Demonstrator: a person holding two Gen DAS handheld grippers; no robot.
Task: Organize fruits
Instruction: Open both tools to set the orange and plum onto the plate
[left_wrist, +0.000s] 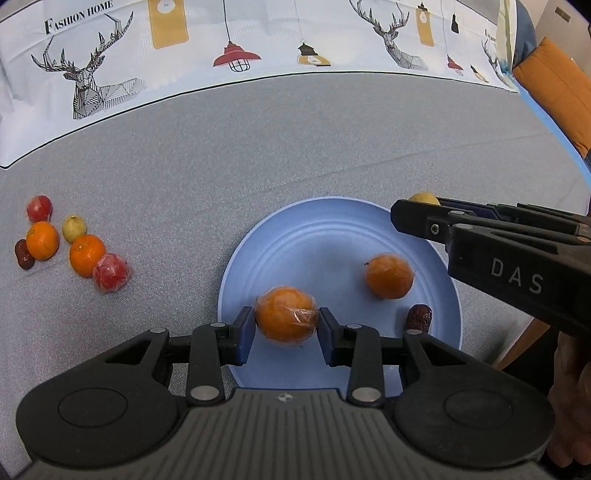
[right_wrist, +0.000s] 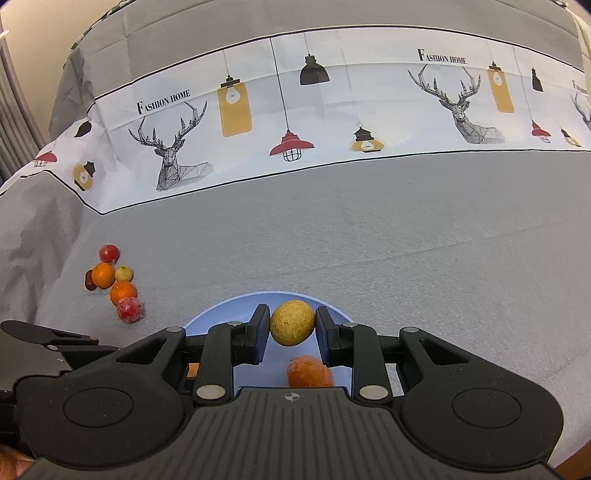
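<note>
The left tool (left_wrist: 285, 325) grips a plastic-wrapped orange mandarin (left_wrist: 285, 313) over the round blue plate's (left_wrist: 332, 229) near-left; the right tool (right_wrist: 291, 326) holds a speckled yellow fruit (right_wrist: 291, 322) above its far rim.

I see both wrist views evenly and brightly lit by soft, diffuse light. Shadows under the fruit are faint. The blue plate (left_wrist: 332, 236) carries a mild sheen without hard glare. Focus is sharp centrally. Fisheye distortion bows the tablecloth (right_wrist: 369, 240) border; corners vignette dark.
</note>
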